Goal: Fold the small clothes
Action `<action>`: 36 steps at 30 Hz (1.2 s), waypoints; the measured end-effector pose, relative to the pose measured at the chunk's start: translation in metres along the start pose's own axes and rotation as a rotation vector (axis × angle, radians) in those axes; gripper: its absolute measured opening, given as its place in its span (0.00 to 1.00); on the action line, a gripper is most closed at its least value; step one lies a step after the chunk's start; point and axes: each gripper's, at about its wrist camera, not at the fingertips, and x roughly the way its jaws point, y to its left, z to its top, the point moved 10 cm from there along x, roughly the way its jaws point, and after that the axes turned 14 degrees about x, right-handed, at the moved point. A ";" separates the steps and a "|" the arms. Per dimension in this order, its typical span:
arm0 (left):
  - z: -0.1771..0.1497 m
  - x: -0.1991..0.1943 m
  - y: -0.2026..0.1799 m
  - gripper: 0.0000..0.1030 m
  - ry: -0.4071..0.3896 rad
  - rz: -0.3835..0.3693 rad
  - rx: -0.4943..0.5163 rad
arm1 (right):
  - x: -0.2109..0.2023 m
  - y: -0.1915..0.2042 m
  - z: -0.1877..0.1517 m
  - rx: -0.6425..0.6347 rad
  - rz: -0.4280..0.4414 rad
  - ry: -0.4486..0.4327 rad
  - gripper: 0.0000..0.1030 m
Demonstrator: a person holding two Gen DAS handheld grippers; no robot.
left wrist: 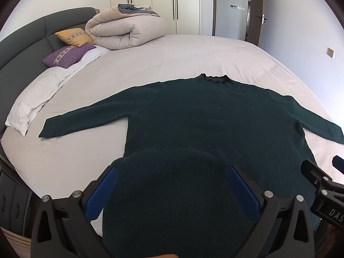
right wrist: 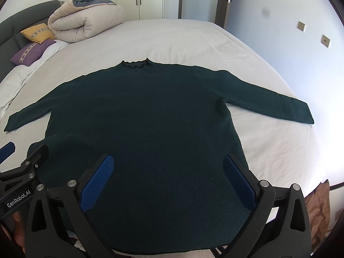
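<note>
Far left: duvet [left wrist: 126, 30], pillows [left wrist: 68, 54] on bed [left wrist: 193, 53].
Sweater [left wrist: 193, 118]: flat, sleeves spread, hem nearest.
Left gripper [left wrist: 172, 185]: wide, over hem.
Right gripper [right wrist: 167, 172]: wide, over hem.

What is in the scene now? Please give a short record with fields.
garment: dark green sweater, flat, sleeves spread, not yet folded
surface: bed with white sheet
collar: far end, away from the grippers
left gripper: open, over the hem
right gripper: open, over the hem
other items: rolled duvet, yellow pillow, purple pillow
</note>
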 end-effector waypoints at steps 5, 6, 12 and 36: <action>0.000 0.000 0.000 1.00 0.000 -0.001 0.000 | 0.000 0.000 0.000 0.000 0.000 0.001 1.00; 0.000 0.000 -0.001 1.00 0.000 0.001 0.000 | 0.000 0.000 0.000 0.000 0.000 0.000 1.00; -0.001 0.001 0.000 1.00 0.000 0.000 -0.001 | 0.000 0.000 0.000 0.000 0.001 0.002 1.00; -0.002 0.001 0.000 1.00 0.004 -0.002 -0.002 | 0.002 -0.001 -0.008 -0.002 0.000 0.004 1.00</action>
